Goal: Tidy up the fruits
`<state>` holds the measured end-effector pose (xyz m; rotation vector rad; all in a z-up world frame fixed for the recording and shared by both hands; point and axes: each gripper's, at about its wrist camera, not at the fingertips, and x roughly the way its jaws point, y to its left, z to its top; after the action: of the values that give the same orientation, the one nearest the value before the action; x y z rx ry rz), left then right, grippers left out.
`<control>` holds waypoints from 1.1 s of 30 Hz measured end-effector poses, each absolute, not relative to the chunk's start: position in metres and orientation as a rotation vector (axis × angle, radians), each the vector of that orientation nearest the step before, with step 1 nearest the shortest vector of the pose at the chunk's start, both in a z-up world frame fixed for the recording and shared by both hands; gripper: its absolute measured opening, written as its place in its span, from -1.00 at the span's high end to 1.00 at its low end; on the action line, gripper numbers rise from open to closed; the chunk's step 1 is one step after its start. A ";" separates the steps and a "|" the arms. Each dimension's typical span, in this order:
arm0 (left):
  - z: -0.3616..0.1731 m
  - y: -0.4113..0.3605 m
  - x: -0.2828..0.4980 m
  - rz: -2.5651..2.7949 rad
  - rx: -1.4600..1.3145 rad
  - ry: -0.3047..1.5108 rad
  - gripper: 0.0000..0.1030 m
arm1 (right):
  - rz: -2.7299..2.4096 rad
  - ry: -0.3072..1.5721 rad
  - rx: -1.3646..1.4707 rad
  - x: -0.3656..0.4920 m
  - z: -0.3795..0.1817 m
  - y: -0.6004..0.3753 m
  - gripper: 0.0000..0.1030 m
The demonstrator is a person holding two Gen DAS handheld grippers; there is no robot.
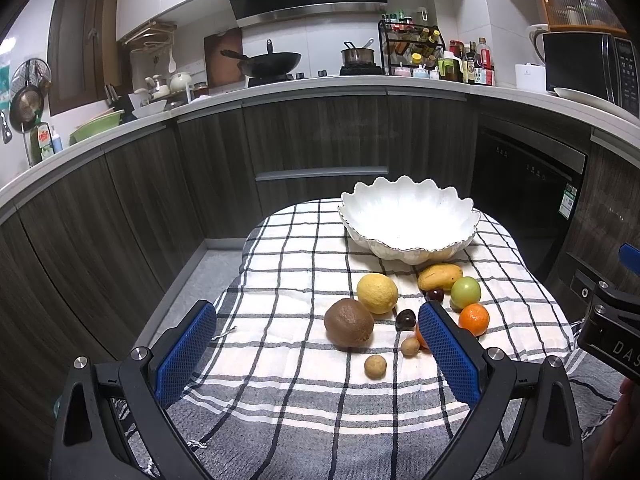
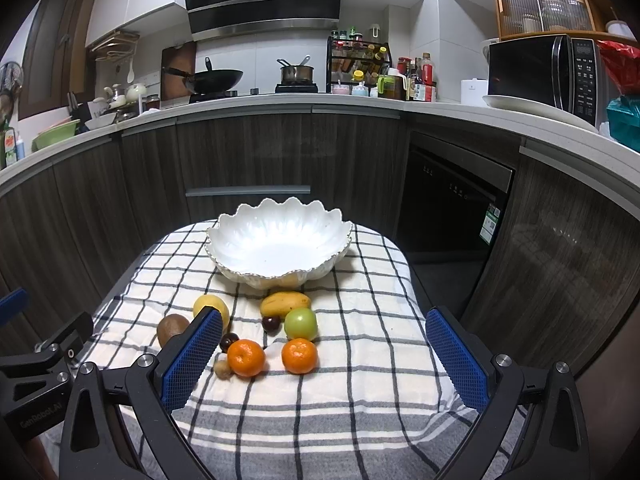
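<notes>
Lying in a cluster just in front of the white bowl [image 2: 279, 246], the fruits wait on the checked cloth [image 2: 360, 360]. The right gripper [image 2: 324, 356], spread wide and empty, faces two oranges [image 2: 299, 355]; the left gripper [image 1: 318, 354], equally wide, is nearer the kiwi [image 1: 349, 323], I think.

Left tool [image 1: 316, 344] and right tool [image 2: 324, 354] both gape wide, level, side by side, holding nothing

Dim, sharp fisheye views; bowl [image 1: 408, 220] glares white, edges bend darkly.
</notes>
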<state>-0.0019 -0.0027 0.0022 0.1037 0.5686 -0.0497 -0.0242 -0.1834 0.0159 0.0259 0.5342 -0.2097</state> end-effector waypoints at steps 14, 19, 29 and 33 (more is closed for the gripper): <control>0.002 -0.001 -0.001 -0.051 0.101 0.565 -1.00 | -0.208 0.536 0.026 -0.023 0.015 -0.183 -0.99; 0.002 -0.002 -0.001 -0.051 0.103 0.564 -1.00 | -0.208 0.536 0.026 -0.023 0.014 -0.183 -0.99; 0.003 -0.001 0.000 -0.049 0.104 0.563 -1.00 | -0.208 0.539 0.024 -0.022 0.014 -0.182 -0.99; 0.002 -0.001 0.000 -0.048 0.104 0.564 -1.00 | -0.208 0.539 0.024 -0.022 0.014 -0.182 -0.99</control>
<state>-0.0002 -0.0011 0.0025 0.1038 0.5637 -0.0482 -0.0223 -0.1818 0.0139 0.0240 0.5394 -0.2084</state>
